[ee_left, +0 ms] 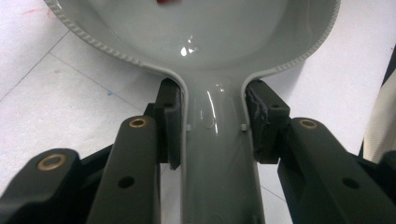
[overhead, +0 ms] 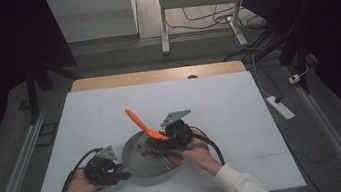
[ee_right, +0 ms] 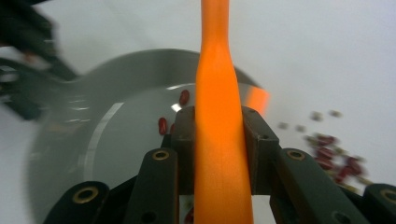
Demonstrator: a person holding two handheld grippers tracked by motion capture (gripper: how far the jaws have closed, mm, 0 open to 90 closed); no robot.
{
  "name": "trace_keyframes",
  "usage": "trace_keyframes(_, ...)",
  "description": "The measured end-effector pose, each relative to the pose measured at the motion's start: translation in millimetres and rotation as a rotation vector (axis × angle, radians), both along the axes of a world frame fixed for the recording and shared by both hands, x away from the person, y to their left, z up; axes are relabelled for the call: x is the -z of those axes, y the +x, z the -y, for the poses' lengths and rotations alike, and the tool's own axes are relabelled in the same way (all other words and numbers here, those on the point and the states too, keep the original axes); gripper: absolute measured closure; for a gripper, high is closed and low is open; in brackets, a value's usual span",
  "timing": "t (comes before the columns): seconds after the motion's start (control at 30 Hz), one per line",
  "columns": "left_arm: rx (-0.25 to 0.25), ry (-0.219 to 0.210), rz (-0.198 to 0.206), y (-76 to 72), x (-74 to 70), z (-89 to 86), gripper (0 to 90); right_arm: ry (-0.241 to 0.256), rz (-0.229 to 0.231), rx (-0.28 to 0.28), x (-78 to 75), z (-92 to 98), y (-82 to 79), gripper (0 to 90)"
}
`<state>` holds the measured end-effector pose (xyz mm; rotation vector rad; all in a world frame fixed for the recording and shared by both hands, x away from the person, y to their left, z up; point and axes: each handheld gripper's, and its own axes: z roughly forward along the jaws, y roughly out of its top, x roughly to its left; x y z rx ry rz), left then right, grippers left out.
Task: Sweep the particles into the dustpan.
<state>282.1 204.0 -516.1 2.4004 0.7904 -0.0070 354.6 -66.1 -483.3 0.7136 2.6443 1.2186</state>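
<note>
A grey round pan [overhead: 137, 162] lies at the table's near middle, with a few red beans [overhead: 150, 153] inside. My left gripper [overhead: 121, 174] is shut on the pan's handle [ee_left: 215, 140], whose sides the pads [ee_left: 170, 121] press. The pan's bowl [ee_left: 210, 37] lies just ahead of them. My right gripper [overhead: 172, 143] is shut on a long orange tool [overhead: 139, 123] that slants over the pan, its far end pointing up and to the left. Seen along the right gripper's jaws, the orange tool [ee_right: 219, 116] runs between them over the pan [ee_right: 116, 126] and its beans [ee_right: 162, 126].
More red beans [ee_right: 336, 156] and small crumbs lie loose on the white table cover [overhead: 209, 100] beside the pan, blurred. The table's wooden far edge [overhead: 155, 75] has a small hole. Beyond it are a desk frame [overhead: 164, 21] and floor cables; a power strip [overhead: 281, 106] lies right.
</note>
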Motion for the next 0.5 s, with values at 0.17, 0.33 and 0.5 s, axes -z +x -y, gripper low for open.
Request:
trace_keyframes(0.17,0.001,0.0,-0.002,-0.1,0.8,0.5,61.7,0.03,0.04,0.015,-7.7,3.9,-1.6,70.1)
trace_keyframes(0.33,-0.001,-0.002,-0.003,-0.4,1.3,1.2,61.8,0.069,0.075,0.105,-17.5,24.5,9.8,70.1)
trace_keyframes(0.5,-0.005,-0.003,-0.003,-0.9,1.1,1.3,61.7,0.056,0.087,0.178,-16.3,39.9,21.8,70.1)
